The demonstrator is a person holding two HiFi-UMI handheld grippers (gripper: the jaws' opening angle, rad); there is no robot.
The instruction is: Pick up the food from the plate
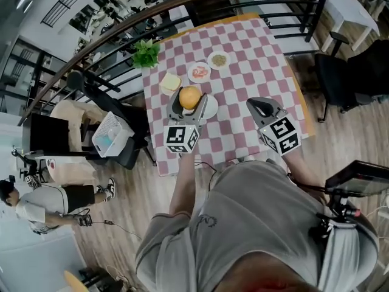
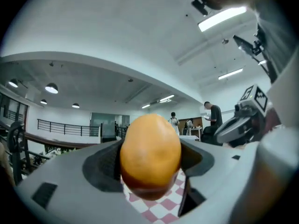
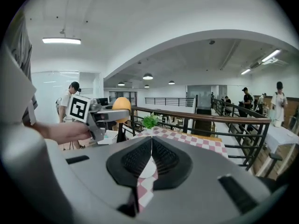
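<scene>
A round orange-yellow bun point(image 1: 190, 96) is clamped between the two jaws of my left gripper point(image 1: 188, 104), which is shut on it and holds it up above a white plate point(image 1: 211, 109) on the checked table point(image 1: 243, 47). In the left gripper view the bun point(image 2: 150, 154) fills the gap between the dark pads, with the checked cloth far below. My right gripper point(image 1: 260, 107) hovers to the right of the plate with its pads point(image 3: 164, 158) closed together and nothing in them. From the right gripper view, the left gripper point(image 3: 106, 116) and the bun point(image 3: 121, 102) appear at the left.
Further back on the table are a slice of bread point(image 1: 171, 82), a plate of pink food point(image 1: 199, 72), a small plate of greenish food point(image 1: 219, 59) and a potted plant point(image 1: 146, 52). A dark railing point(image 1: 182, 5) runs behind the table. A chair point(image 1: 340, 72) stands at the right.
</scene>
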